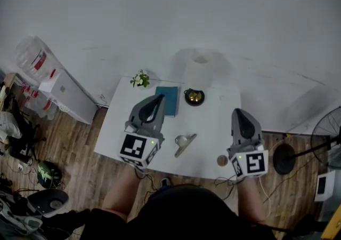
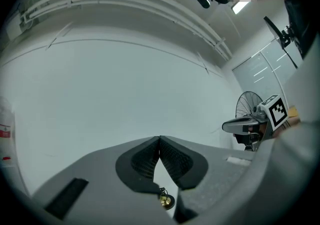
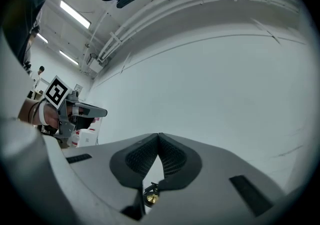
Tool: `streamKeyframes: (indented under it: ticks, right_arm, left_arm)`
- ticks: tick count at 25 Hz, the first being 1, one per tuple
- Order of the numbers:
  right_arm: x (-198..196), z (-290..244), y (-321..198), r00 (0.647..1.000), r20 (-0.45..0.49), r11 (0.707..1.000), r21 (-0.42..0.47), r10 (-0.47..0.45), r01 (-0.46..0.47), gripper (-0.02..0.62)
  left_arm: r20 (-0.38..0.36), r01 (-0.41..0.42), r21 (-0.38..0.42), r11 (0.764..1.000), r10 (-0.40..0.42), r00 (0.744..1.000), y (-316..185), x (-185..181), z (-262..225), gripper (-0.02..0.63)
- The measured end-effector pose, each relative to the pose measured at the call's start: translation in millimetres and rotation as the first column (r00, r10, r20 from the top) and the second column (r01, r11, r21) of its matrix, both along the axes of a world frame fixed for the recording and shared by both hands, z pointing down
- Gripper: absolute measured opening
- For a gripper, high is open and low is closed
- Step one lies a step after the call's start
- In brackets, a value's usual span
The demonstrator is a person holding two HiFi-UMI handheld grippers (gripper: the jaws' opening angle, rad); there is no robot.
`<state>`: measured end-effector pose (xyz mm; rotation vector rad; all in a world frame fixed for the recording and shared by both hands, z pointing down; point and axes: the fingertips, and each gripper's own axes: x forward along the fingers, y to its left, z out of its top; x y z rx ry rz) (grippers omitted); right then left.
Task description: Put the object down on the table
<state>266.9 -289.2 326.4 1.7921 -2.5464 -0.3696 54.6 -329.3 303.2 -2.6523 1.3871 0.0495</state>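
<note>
We are holding the left gripper (image 2: 159,144) with its ribbed black pads pressed together on nothing. Just beside its tips, a flat teal rectangular book (image 1: 171,100) is lying on the smooth white table (image 1: 213,121), and a small green leafy sprig (image 1: 140,79) is sitting left of those tips. Between the two grippers, a silver metal scoop (image 1: 184,143) is resting on the tabletop, touched by neither. Ahead of both, a round black bowl with a brass-coloured centre (image 1: 194,97) is sitting before a white cylindrical roll (image 1: 200,71). A small tan round disc (image 1: 222,160) is lying just left of the right gripper (image 3: 158,138), whose textured pads are likewise meeting, empty.
</note>
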Motion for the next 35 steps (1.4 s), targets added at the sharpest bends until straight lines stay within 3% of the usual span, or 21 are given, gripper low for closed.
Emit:
streamKeyframes:
  ticks: [10, 35]
  right_arm:
    - [-7, 0, -5, 1.0, -0.025, 1.0, -0.003, -0.009, 0.009, 0.005]
    - [15, 3, 13, 0.999, 0.035, 1.0, -0.007, -0.003, 0.004, 0.005]
  left_arm:
    - [-0.015, -0.005, -0.01, 1.0, 0.005, 1.0, -13, -3, 5, 0.005]
    - [0.019, 0.024, -0.036, 0.999, -0.024, 1.0, 7, 5, 10, 0.005]
